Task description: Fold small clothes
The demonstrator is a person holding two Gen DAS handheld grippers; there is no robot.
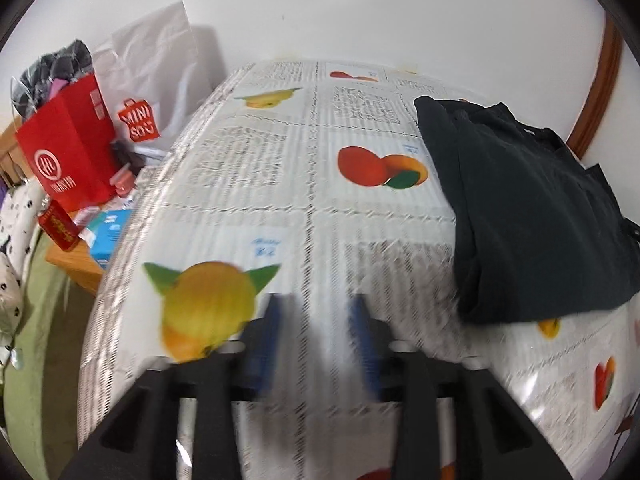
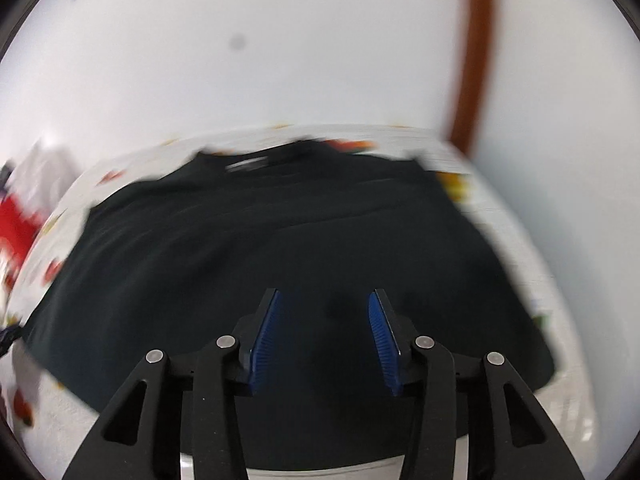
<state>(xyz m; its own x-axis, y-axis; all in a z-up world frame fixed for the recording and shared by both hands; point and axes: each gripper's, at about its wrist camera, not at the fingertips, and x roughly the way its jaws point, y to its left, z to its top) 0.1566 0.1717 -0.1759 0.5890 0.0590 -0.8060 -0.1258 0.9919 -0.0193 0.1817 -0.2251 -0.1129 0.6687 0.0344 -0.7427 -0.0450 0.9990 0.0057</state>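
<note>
**Dark garment partly folded, both grippers empty**

Your left gripper (image 1: 316, 312) hangs over the fruit-and-text printed tablecloth (image 1: 248, 184), blue-padded fingers apart, nothing between them. It's motion-blurred, so don't trust fine detail there.

The dark, near-black fabric garment (image 1: 532, 216) lies at about 2 o'clock in the left wrist view, bunched into a thick layered slab with doubled edges along its near side. That reads as at least one fold already in (judgement only).

Your right gripper (image 2: 323, 320) sits directly over the same garment (image 2: 280, 240), fingers spread, holding nothing. Can't tell whether the tips touch the cloth. From here the garment fills the middle, with a pale tag or neckline strip at roughly 12 o'clock.

Progress: somewhere mid-task. The outline looks uneven, the far edge ragged, so a final fold and squaring-up probably remain. No other clothes to fold show on the table.

Clutter at 9 o'clock in the left view: a red paper shopping bag (image 1: 68, 152), well apart from the garment.
</note>
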